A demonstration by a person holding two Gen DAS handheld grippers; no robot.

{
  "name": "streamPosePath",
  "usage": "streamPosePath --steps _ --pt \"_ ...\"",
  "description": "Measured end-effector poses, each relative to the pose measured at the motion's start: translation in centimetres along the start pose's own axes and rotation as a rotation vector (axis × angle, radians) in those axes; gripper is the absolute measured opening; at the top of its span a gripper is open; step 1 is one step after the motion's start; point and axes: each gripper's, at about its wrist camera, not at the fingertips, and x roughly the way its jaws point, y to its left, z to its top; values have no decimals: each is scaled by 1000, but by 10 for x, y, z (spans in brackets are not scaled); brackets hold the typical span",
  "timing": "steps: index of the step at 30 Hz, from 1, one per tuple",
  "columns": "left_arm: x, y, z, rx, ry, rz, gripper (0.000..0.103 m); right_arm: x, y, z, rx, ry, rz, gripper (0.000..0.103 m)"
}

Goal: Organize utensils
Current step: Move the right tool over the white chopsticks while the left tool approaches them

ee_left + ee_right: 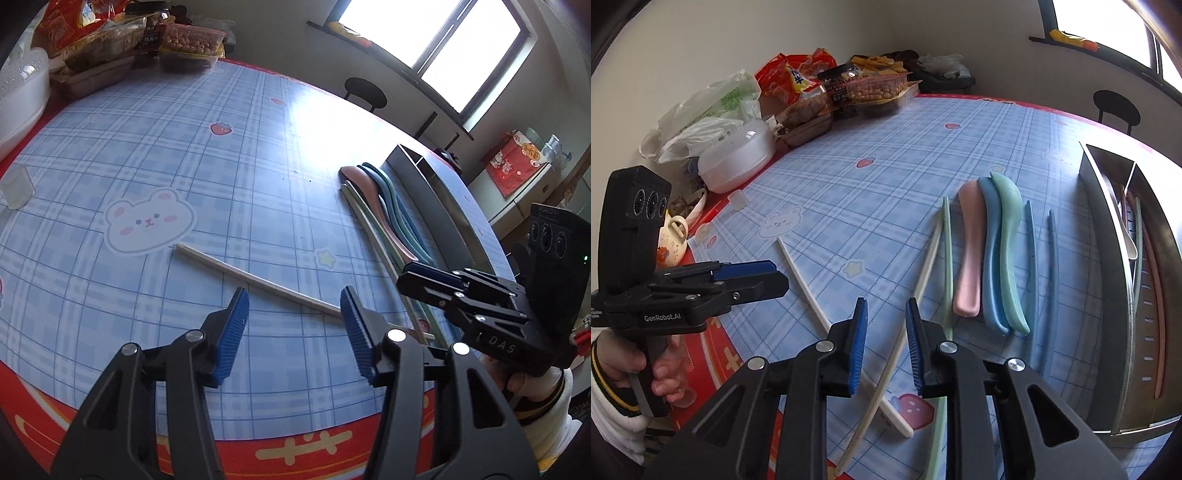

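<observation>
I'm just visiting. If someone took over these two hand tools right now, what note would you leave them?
Left gripper: jaws open, low over the straight white chopstick, not gripping.
Right gripper: jaws narrow, cream chopstick between them, not yet pinched.
The two chopsticks cross on the table.
Done: a white spoon and a pink chopstick lie in the metal organizer.
Left: both crossed chopsticks, green chopstick, three spoons, blue chopsticks.
</observation>
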Motion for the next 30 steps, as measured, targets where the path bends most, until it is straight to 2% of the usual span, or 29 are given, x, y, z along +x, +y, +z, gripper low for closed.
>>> streamPosePath --steps 9,11,14,19,30 --pt "15 -6 9 -7 11 47 53 16 -4 5 -25 63 1 21" --pt "18 -8 13 0 19 59 57 18 -5 6 -29 66 11 21" --pt "23 -13 17 14 32 81 57 18 -6 7 -58 58 2 14" --pt "31 -17 27 24 40 111 57 14 -21 6 5 30 41 6" --pt "60 -34 51 102 41 242 55 10 -43 5 106 -6 136 6"
